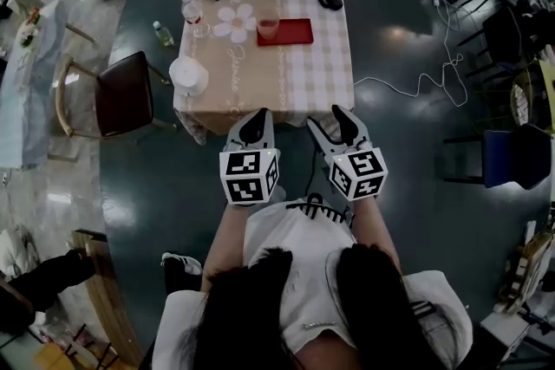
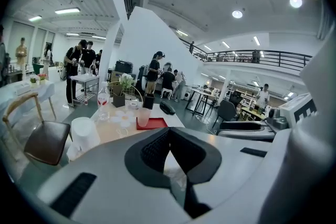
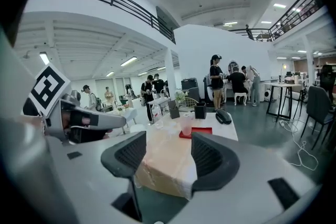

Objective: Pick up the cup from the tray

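Though the cup [image 1: 269,24] sits on the tray [image 1: 297,32], it's small — contents unclear.

The head view looks steeply down from above the person onto the left gripper [image 1: 255,127], the right gripper [image 1: 334,127] and the table [image 1: 251,78] beyond. Each gripper view looks almost level along its own jaws from short of the table [image 2: 113,132] [image 3: 168,157]. All three views share the table and its red tray [image 1: 297,33] [image 2: 156,124] [image 3: 202,131].

A soft checked tablecloth [image 1: 321,74] drapes down; toward its twelve o'clock edge a translucent plastic cup [image 1: 269,26] stands on a smooth red tray [image 1: 295,32]. The dark floor [image 1: 408,39] is glossy, the nine o'clock chair [image 1: 121,95] wood-framed.
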Motion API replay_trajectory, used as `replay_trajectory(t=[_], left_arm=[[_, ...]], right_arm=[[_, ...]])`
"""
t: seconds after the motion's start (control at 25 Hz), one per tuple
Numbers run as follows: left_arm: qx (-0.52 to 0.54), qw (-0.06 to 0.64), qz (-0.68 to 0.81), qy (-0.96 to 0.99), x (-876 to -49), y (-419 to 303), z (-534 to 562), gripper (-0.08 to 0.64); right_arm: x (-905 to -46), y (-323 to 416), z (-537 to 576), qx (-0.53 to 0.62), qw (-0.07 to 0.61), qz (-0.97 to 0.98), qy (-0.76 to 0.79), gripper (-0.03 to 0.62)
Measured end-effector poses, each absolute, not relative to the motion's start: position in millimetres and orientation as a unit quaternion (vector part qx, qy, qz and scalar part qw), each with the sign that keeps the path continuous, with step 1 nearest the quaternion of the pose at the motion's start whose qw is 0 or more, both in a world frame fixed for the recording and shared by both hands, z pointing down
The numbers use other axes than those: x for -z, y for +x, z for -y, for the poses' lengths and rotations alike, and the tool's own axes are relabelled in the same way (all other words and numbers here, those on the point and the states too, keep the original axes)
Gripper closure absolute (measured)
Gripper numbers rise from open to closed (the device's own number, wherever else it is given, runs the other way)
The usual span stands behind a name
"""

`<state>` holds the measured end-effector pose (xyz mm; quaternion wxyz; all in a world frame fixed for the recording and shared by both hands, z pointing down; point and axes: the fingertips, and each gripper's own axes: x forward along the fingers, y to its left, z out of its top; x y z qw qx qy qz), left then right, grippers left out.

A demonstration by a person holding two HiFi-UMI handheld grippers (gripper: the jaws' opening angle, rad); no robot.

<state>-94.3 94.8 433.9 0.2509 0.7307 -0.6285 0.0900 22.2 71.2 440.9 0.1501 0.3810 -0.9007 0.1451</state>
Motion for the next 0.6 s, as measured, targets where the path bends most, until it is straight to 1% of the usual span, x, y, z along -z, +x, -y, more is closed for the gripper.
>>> replay_trajectory(t=[0.24, 0.44, 0.6], left_arm=[[-0.092, 0.246, 0.621, 0.739, -430, -116, -71, 0.552], [-0.094, 0.249, 0.617, 0.741, -434, -128, -61, 0.552], [-0.093, 0.252, 0.620, 0.737, -437, -136, -51, 0.552]], right_arm=[[-439, 2, -51, -0.142, 0.145, 0.898, 0.390, 0.319], [-436, -7, -35, -0.142, 0.128, 0.896, 0.401, 0.299], [-437, -15, -23, -0.137, 0.132, 0.899, 0.395, 0.285]])
